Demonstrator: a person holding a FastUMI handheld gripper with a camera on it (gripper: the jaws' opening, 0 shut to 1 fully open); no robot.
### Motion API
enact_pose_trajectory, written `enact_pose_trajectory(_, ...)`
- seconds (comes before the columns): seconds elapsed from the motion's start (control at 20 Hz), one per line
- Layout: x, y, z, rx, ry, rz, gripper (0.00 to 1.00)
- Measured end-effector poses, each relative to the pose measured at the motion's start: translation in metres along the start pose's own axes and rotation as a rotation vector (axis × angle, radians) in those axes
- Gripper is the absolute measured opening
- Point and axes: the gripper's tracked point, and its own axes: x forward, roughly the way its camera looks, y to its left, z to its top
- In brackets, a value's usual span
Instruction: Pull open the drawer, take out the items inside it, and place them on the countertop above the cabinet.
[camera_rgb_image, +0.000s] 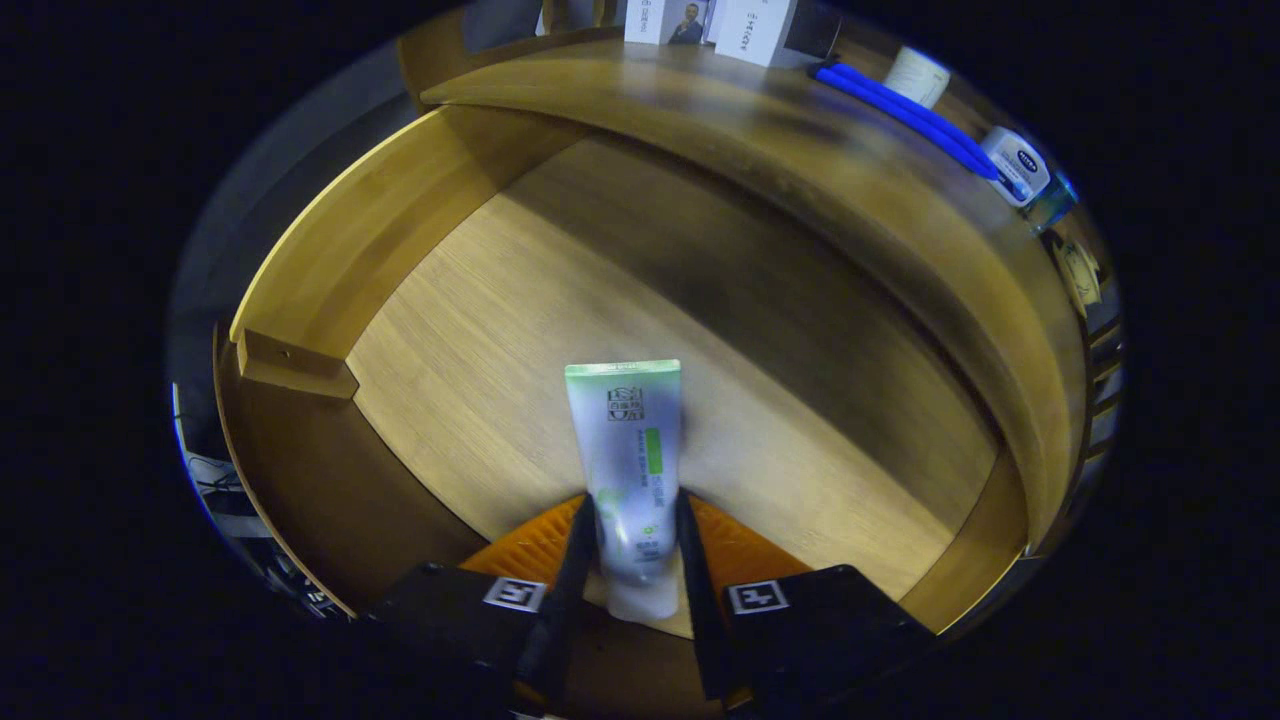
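Gripper view: tube (630, 460) between clamping fingers (578, 545)

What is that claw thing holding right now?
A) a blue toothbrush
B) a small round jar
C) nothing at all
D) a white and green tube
D: the gripper has its jaws closed on both sides of the white and green tube, over the open wooden drawer.

White-green tube (628, 450), tan wood drawer (480, 330)

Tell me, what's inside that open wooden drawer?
Just a white-and-green tube, gripped by the claw, above the drawer and its bare wood floor. The claw covers the nearest part.
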Motion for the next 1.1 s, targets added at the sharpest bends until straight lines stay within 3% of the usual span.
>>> enact_pose_trajectory(0.1,-0.001,0.001,0.002,-0.004,-0.041,0.002,0.4)
enact_pose_trajectory(0.15,-0.001,0.005,0.005,-0.002,-0.059,0.006,0.26)
enact_pose_trajectory(0.45,-0.013,0.017,0.004,0.024,-0.125,0.072,0.25)
enact_pose_trajectory(0.8,-0.079,0.026,0.02,-0.034,-0.318,0.08,0.25)
enact_pose_trajectory(1.1,-0.13,-0.012,0.051,0.101,-0.463,0.062,0.25)
